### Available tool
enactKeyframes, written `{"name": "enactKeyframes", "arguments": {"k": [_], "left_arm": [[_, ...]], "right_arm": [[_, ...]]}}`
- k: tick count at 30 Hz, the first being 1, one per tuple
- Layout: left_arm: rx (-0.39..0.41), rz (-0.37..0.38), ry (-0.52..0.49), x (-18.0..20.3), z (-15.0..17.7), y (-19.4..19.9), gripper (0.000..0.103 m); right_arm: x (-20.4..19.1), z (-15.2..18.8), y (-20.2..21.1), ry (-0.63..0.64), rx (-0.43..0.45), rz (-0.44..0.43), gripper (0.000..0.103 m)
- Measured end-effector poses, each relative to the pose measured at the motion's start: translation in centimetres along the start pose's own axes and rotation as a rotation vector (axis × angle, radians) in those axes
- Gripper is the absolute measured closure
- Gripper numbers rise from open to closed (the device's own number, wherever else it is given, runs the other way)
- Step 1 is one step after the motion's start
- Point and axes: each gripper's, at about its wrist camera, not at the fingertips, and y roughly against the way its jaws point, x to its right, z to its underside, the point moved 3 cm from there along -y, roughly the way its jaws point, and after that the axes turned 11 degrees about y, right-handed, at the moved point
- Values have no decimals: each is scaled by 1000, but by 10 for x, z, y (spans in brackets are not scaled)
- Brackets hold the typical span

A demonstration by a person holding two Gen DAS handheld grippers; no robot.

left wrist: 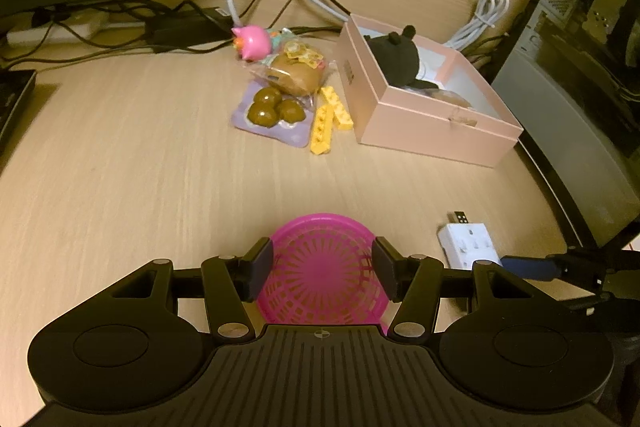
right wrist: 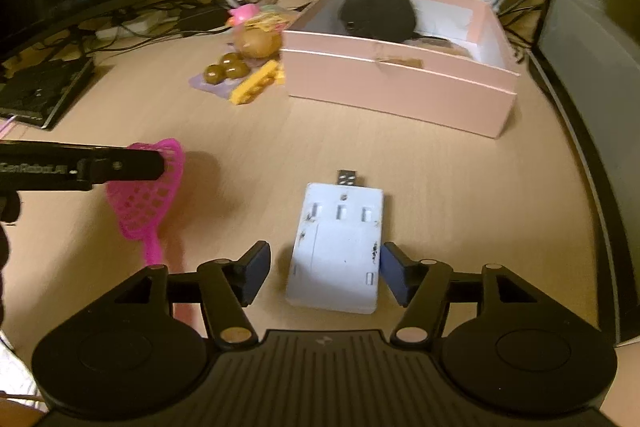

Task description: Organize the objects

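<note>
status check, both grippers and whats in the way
Left gripper shut on pink basket, lifted. Right gripper open around white usb hub. Path to pink box clear.

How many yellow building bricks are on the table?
2. Both yellow bricks lie side by side between the purple card of brown balls and the pink box: one, the other. More could hide behind.

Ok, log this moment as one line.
left gripper: shut on pink basket | right gripper: open, straddling white USB hub | pink box: open

Toy pile [left wrist: 288, 87] lies left of box [left wrist: 420, 123], hub [right wrist: 338, 247] nearer.
</note>
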Motion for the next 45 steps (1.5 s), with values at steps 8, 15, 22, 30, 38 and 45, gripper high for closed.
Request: {"name": "enactKeyframes", "arguments": {"k": [8, 15, 22, 30, 38, 45], "left_arm": [[5, -23, 20, -9, 4, 9, 43], [13, -47, 38, -19, 6, 19, 43], [12, -50, 45, -23, 10, 24, 44], [-8, -29, -8, -11, 11, 21, 44], [-17, 5, -59, 3, 11, 17, 44], [-25, 1, -41, -2, 13, 16, 44]], "right_arm": [[-11, -14, 2, 71, 49, 18, 20], [-1, -24, -16, 17, 30, 25, 20], [-8, -26, -18, 55, 27, 28, 41], [-5, -26, 4, 65, 41, 42, 92], [19, -17, 29, 27, 78, 87, 92], [22, -5, 22, -28, 65, 39, 34]]}}
